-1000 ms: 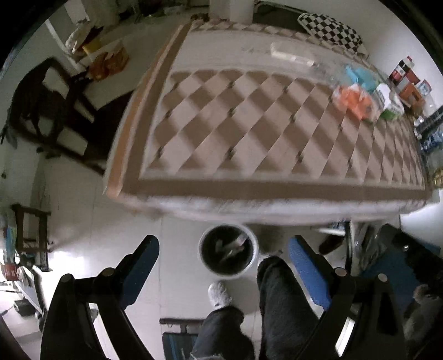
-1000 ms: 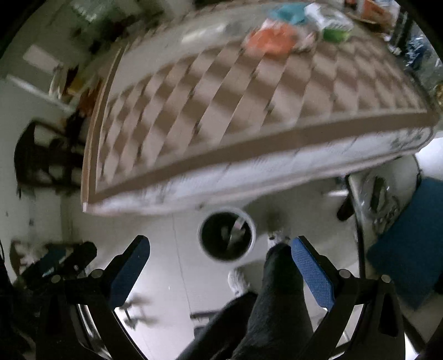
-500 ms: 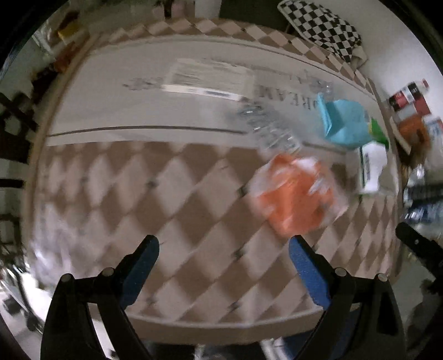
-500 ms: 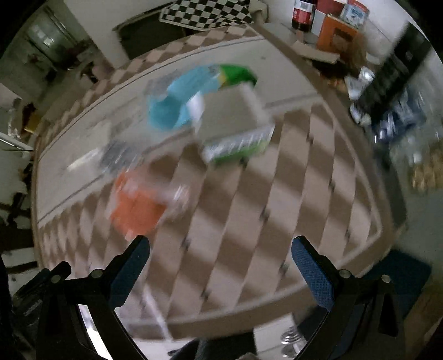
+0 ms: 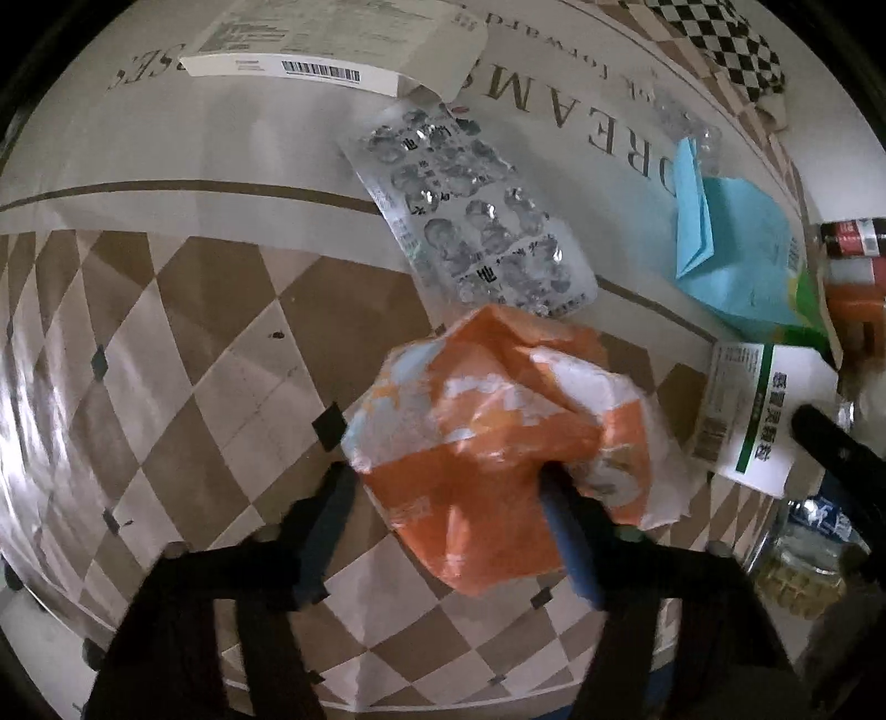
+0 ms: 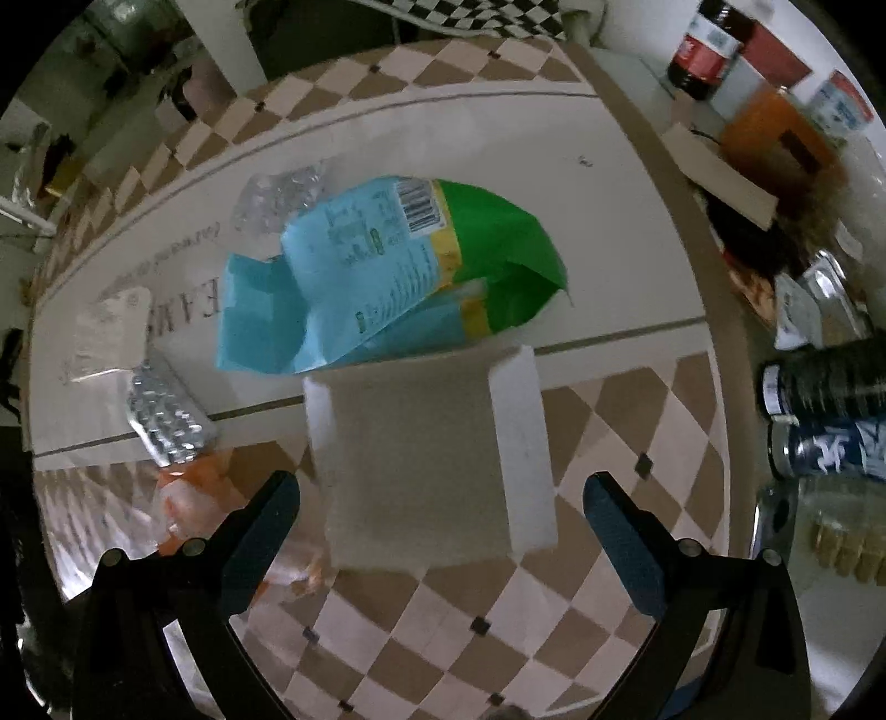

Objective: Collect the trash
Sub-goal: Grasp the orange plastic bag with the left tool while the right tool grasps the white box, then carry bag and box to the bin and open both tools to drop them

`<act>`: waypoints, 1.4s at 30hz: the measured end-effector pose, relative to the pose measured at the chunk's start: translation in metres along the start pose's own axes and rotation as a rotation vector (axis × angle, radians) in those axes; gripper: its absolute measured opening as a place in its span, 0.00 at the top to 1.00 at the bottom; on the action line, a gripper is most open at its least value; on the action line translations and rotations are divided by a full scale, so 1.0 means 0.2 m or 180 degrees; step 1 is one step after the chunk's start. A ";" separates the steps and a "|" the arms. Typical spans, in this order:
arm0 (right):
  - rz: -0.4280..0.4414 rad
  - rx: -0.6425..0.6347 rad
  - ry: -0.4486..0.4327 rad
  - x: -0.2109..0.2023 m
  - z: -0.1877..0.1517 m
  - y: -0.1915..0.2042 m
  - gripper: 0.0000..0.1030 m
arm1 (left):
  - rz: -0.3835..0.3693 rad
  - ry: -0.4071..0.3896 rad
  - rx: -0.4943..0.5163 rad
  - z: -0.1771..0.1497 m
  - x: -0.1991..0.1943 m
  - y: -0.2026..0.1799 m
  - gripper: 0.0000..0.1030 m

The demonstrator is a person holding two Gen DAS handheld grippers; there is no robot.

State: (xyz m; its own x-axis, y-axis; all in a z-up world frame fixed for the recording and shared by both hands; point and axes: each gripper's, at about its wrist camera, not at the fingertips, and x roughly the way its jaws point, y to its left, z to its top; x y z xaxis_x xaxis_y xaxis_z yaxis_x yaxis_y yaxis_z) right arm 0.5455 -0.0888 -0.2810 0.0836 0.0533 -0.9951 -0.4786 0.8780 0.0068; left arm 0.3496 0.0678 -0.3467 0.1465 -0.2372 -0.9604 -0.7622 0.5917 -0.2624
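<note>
Left gripper point(image 5: 443, 531) is coming down on the crumpled orange wrapper point(image 5: 498, 443), which sits dead centre of its view on the checkered tablecloth point(image 5: 183, 343). The jaws are closing with the wrapper between them. The right-hand finger already looks dug into the crinkled plastic at about 5 o'clock, but the left one seems just short of the wrapper's edge, so I wouldn't call it a real pinch yet. It's pointing steeply down, which makes sense for scooping up something limp and flat-ish.

Right gripper point(image 6: 437, 531) hangs straight down over the small white carton point(image 6: 426, 459), jaws spread wide with the box between them, touching nothing. Guess it's lined up to straddle the carton's width.

The rest of the trash is scattered around. From the left view:
- a foil blister sheet point(image 5: 470, 221) at 12 o'clock from the wrapper, its corner touching it
- a blue-and-green bag point(image 5: 736, 260) out at 2 o'clock
- a flat white box with a barcode point(image 5: 332, 50) far up at 11

No bin in sight — both grabs probably end in a carry away from the table.
</note>
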 end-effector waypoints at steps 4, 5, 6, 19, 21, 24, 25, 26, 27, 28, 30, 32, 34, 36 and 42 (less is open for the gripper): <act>-0.0047 -0.0022 0.0127 0.11 0.04 0.01 0.00 | 0.0053 -0.0156 0.0089 -0.02 -0.05 -0.02 0.63; -0.0066 -0.0023 0.0171 0.14 0.04 0.02 0.00 | 0.0065 -0.0171 0.0107 -0.02 -0.06 -0.03 0.68; -0.0069 -0.0008 0.0204 0.17 0.05 0.02 0.00 | 0.0090 -0.0225 0.0162 -0.02 -0.08 -0.05 0.71; -0.0032 -0.0026 -0.0024 0.07 -0.10 0.08 0.18 | 0.0637 -0.1005 0.0767 -0.16 -0.46 -0.01 0.91; -0.0011 -0.0046 -0.0129 0.01 -0.16 0.09 0.18 | 0.0692 -0.1131 0.0822 -0.21 -0.53 0.04 0.91; 0.0032 -0.0058 -0.0289 -0.09 -0.30 0.13 0.18 | 0.0745 -0.1294 0.0870 -0.26 -0.62 0.10 0.91; 0.0061 -0.0067 -0.0338 -0.12 -0.36 0.15 0.18 | 0.0756 -0.1355 0.0881 -0.31 -0.67 0.15 0.91; 0.0093 -0.0069 -0.0371 -0.15 -0.41 0.16 0.18 | 0.0760 -0.1383 0.0888 -0.30 -0.66 0.15 0.91; 0.0113 -0.0073 -0.0401 -0.18 -0.46 0.19 0.18 | 0.0761 -0.1434 0.0904 -0.34 -0.69 0.19 0.91; 0.0131 -0.0085 -0.0434 -0.22 -0.51 0.20 0.18 | 0.0768 -0.1471 0.0915 -0.38 -0.71 0.22 0.91; 0.0173 -0.0115 -0.0510 -0.29 -0.63 0.27 0.18 | 0.0762 -0.1554 0.0957 -0.49 -0.78 0.31 0.91; 0.0192 -0.0151 -0.0583 -0.35 -0.77 0.34 0.18 | 0.0754 -0.1621 0.0990 -0.58 -0.81 0.40 0.91; 0.0222 -0.0166 -0.0657 -0.41 -0.93 0.44 0.18 | 0.0725 -0.1676 0.1019 -0.70 -0.86 0.51 0.91; 0.0265 -0.0154 -0.0722 -0.46 -1.09 0.53 0.18 | 0.0694 -0.1719 0.1047 -0.85 -0.91 0.65 0.91; 0.0311 -0.0081 -0.0834 -0.56 -1.66 0.82 0.18 | 0.0666 -0.1628 0.1088 -1.21 -0.94 1.03 0.91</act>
State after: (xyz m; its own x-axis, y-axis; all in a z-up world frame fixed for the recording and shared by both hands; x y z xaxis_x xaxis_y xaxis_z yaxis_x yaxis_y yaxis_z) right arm 0.1676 -0.1085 -0.2018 0.2575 0.2611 -0.9303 -0.5169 0.8507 0.0956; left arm 0.0131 0.0484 -0.1965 0.3628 0.2566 -0.8958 -0.5759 0.8175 0.0009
